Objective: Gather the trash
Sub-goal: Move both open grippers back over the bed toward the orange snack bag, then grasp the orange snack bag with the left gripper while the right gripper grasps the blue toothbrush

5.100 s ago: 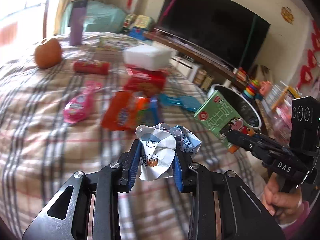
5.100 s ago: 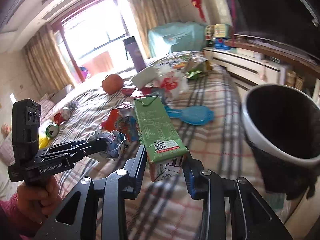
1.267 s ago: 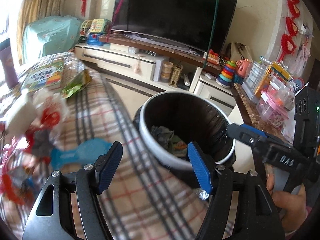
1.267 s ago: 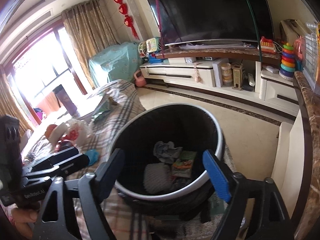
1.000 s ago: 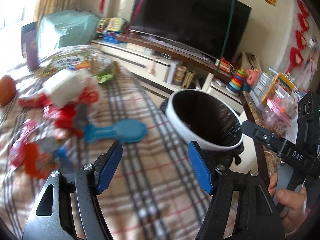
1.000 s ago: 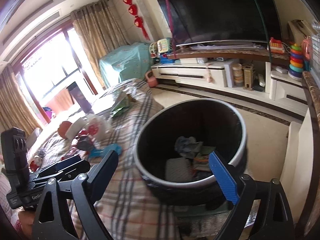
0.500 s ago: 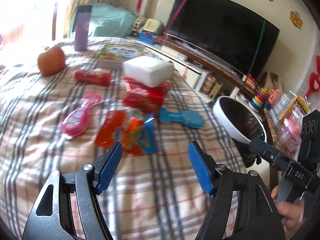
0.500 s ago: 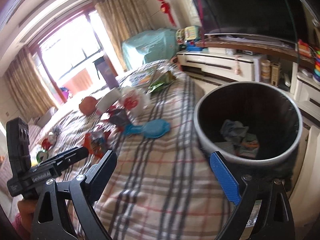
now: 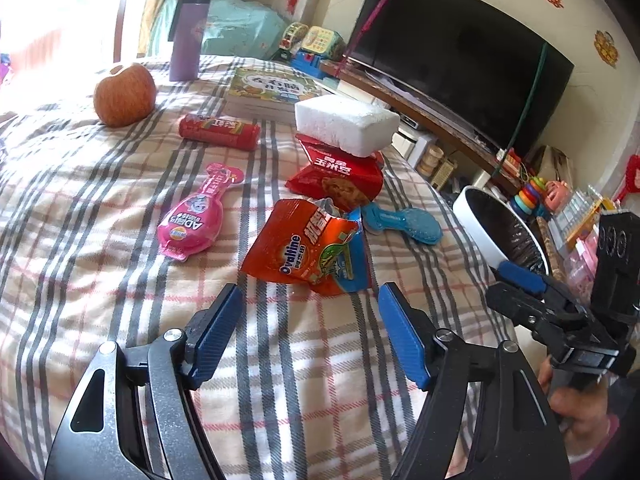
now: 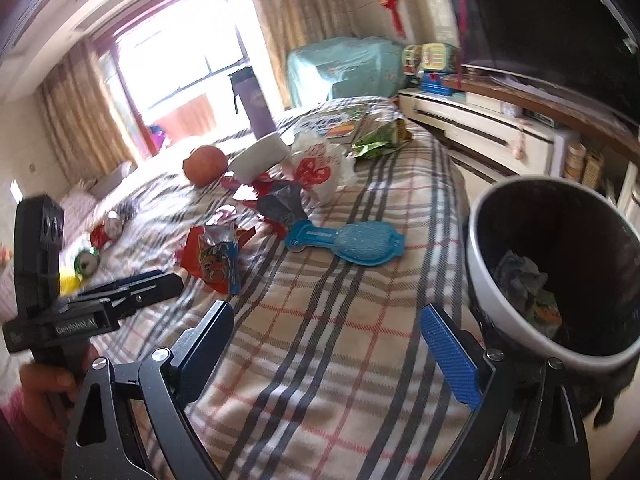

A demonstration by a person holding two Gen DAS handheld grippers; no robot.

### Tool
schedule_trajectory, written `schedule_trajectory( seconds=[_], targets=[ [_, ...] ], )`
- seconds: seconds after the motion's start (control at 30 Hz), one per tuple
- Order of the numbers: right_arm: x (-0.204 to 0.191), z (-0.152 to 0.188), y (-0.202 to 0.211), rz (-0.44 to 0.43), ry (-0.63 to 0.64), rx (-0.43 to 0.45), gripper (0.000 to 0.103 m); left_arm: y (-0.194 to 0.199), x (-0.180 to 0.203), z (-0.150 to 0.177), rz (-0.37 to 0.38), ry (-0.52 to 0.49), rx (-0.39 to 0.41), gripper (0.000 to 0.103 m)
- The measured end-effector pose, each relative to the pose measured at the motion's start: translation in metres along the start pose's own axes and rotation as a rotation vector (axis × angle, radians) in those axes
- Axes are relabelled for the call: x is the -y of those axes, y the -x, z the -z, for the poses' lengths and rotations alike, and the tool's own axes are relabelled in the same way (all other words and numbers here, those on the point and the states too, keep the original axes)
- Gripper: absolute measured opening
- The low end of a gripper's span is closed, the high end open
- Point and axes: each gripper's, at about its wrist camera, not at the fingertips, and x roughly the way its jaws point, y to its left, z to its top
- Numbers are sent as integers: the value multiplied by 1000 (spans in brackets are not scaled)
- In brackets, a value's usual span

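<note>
Left of the orange snack wrapper [image 9: 308,252] lies a pink packet [image 9: 192,220], both on the bed [image 9: 80,280]. The left gripper [image 9: 310,332] hovers just short of the wrapper, jaws spread and empty. Best to pinch its crumpled edge. Farther right, the right gripper [image 10: 328,340] is also spread, beside the trash bin [image 10: 500,320].

Both wrist views over plaid bed [image 9: 100,240]

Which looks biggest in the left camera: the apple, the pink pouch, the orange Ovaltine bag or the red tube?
1. Ovaltine bag
2. Pink pouch
3. Apple
4. Red tube

The apple and tube lie farther from the camera, so they may really be bigger than they look.
</note>
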Motion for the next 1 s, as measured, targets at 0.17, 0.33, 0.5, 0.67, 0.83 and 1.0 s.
schedule_trajectory(
  seconds=[0.17, 0.33, 0.5, 0.67, 0.83, 1.0],
  targets=[
    [-3, -12, -21, 1, 120, -51, 95, -11, -1, -6, -12, -37, -20, 77],
    [1, -27, -41, -18, 160, -86, 94, -26, -5, -14, -20, -43, -45, 79],
    [0, -40, -65, 8, 235, -130, 93, -39, -10, -21, -29, -43, -60, 79],
    [2, -42, -92, 54, 265, -209, 80, -46, -11, -24, -7, -39, -65, 78],
    [10, -40, -84, 86, 218, -185, 36, -48, -9, -24, 20, -48, -73, 49],
    [23, -33, -68, 61, 109, -161, 18, -43, -4, -22, 36, -73, -55, 27]
  ],
)
